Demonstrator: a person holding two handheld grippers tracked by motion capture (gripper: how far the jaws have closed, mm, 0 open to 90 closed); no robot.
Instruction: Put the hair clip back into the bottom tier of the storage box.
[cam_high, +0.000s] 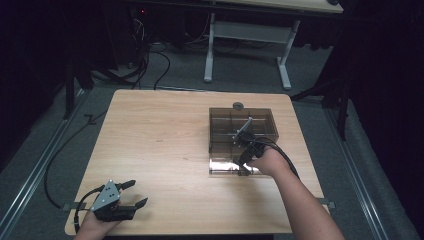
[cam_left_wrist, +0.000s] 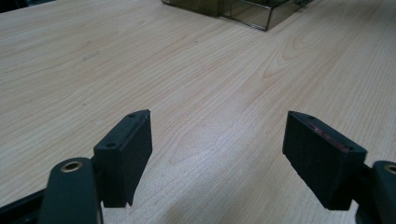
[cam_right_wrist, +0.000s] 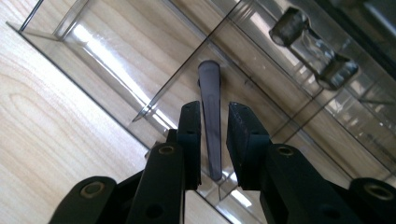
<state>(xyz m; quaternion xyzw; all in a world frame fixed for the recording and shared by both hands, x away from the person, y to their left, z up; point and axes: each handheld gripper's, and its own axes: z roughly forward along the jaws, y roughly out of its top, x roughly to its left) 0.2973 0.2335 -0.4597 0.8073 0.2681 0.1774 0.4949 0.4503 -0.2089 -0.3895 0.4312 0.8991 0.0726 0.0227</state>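
Right gripper (cam_right_wrist: 214, 140) hangs over the near edge of a clear smoky compartment box (cam_high: 220, 127) on the table (cam_high: 160, 135). Its 2 jaws stand slightly apart, flanking a slim dark tapered stick (cam_right_wrist: 210, 107) without visibly pressing it. That stick lies in the box's open lid tray, its long axis running straight away from the jaws, narrow end nearest. Left gripper (cam_left_wrist: 217, 158) rests well apart at the table's near left corner, jaws wide and empty, so the right hand is far nearer.
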